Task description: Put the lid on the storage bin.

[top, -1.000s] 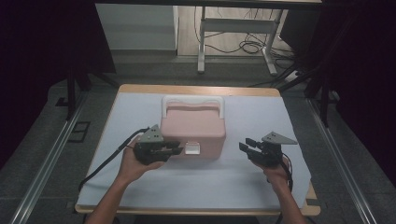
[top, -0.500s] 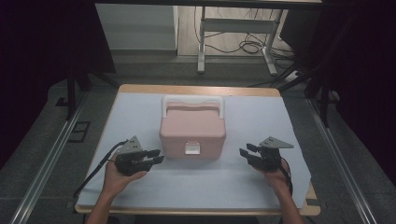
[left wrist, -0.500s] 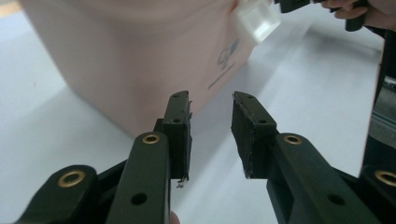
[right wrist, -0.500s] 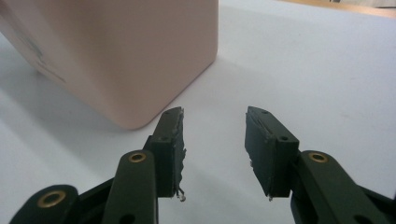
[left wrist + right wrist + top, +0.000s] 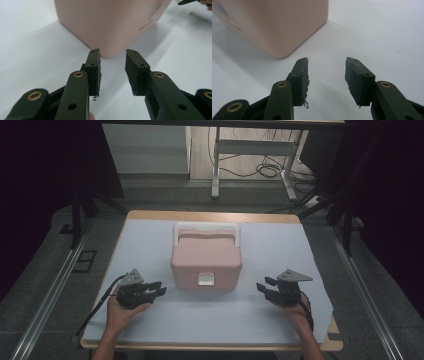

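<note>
White cloth (image 5: 300, 250) covers the table, and beyond it a dim floor holds a metal frame and loose cables. On the cloth sits a pink box (image 5: 206, 261) with a white handle folded back and a white latch (image 5: 205, 279) facing the person. The left gripper (image 5: 156, 291) rests off the box's front left corner, jaws parted, nothing between them; in the left gripper view that corner stands just past the fingertips (image 5: 93, 65). The right gripper (image 5: 264, 287), also parted and empty, lies well off the right side. To open the box, I judge one gripper should approach the latch squarely. Compared with a second ago, the left gripper has drawn back from the latch toward the person
</note>
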